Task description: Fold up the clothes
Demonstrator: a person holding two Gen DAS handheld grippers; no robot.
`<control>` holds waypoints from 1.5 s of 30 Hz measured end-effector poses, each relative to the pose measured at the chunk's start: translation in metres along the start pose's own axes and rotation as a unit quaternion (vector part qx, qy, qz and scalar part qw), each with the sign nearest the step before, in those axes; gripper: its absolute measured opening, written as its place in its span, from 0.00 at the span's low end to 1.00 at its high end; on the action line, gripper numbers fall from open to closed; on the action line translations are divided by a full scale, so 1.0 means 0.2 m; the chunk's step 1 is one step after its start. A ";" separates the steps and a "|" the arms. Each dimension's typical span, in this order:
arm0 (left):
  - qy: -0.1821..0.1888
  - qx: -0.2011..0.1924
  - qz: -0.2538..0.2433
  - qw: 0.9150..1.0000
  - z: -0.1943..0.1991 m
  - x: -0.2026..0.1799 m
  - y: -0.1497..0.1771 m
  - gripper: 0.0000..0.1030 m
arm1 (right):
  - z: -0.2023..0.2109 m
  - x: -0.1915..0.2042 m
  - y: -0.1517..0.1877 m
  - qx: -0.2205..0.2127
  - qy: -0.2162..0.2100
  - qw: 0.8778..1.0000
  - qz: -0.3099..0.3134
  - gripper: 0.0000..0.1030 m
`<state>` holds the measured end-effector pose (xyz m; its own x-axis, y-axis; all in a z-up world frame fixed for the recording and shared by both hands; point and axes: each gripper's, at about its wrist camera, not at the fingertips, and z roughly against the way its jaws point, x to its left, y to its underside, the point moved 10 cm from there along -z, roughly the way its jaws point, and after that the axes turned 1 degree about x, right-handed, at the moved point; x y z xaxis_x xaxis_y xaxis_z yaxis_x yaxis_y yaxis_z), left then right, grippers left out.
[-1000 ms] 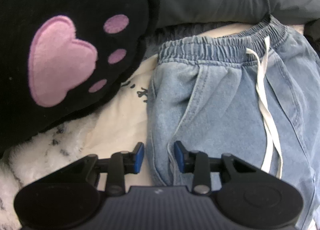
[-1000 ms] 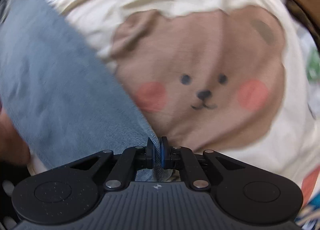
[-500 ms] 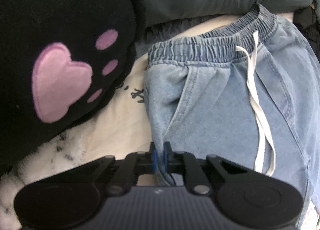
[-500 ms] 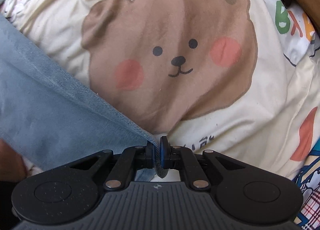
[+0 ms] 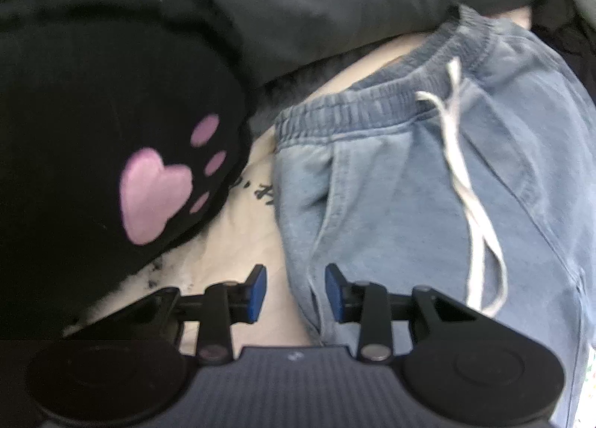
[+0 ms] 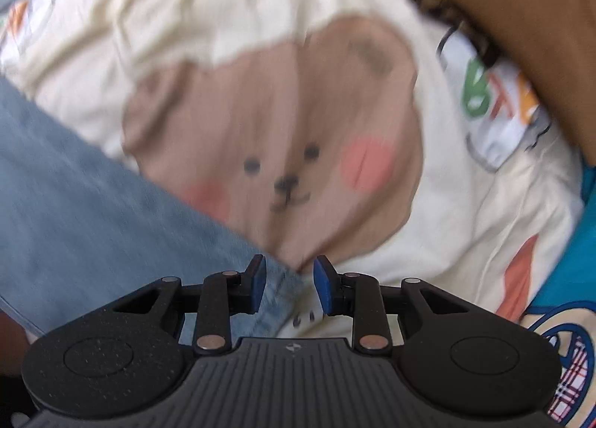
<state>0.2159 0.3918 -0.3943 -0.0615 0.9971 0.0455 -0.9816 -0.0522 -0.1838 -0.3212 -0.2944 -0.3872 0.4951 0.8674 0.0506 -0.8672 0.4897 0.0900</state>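
Left gripper (image 5: 294,292) points steeply down, jaws opening, released over the edge of light-blue denim drawstring trousers (image 5: 409,204) lying on cream printed bedding (image 5: 242,238); right gripper (image 6: 288,288) points straight down, jaws opening, trouser hem (image 6: 277,295) loose between them. Dark script on bedding unreadable; green "B" (image 6: 476,92) legible.

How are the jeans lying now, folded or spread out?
Cannot tell: the jeans lie waistband-up on the bedding, but neither view shows their whole length.

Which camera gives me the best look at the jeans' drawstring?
Left wrist view: the white drawstring hangs from the elastic waistband, fully visible down the jeans. The right wrist view shows only blurred plain denim, no drawstring.
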 end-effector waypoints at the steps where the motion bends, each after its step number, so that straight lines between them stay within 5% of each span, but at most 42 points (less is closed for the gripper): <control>1: 0.005 -0.003 -0.006 1.000 0.02 -0.02 -0.01 0.35 | 0.04 0.01 -0.03 -0.011 -0.002 1.000 -0.005 0.34; 7: 0.013 -0.030 -0.054 0.998 0.06 -0.15 -0.13 0.25 | 0.12 0.13 -0.37 -0.083 -0.032 0.996 -0.016 0.34; 11: 0.063 -0.027 -0.053 0.996 -0.06 -0.20 -0.19 0.12 | 0.08 0.23 -0.64 -0.110 -0.047 0.993 -0.008 0.34; 16: 0.034 -0.011 -0.017 0.999 -0.25 -0.11 -0.26 0.03 | 0.03 0.36 -0.77 -0.114 -0.059 0.992 -0.011 0.34; 19: 0.028 0.003 0.031 0.999 -0.34 -0.07 -0.26 0.03 | 0.05 0.39 -0.80 -0.118 -0.062 0.991 -0.023 0.34; 28: -0.062 0.013 -0.020 0.998 -0.30 -0.18 -0.25 0.03 | 0.07 0.29 -0.79 -0.145 -0.068 0.982 -0.097 0.37; 39: 0.036 -0.058 -0.067 0.995 0.05 -0.44 -0.26 0.16 | 0.14 0.36 -0.99 -0.205 -0.065 0.972 -0.095 0.45; 45: 0.003 -0.063 -0.101 0.993 -0.16 -0.42 -0.32 0.17 | 0.17 0.43 -1.13 -0.220 -0.061 0.971 -0.068 0.45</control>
<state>0.2904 0.3124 -0.4172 0.1359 0.9868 0.0883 -0.9435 0.1561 -0.2924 -0.0803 -0.3342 -0.3700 0.5858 0.7886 0.1871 -0.7196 0.6123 -0.3275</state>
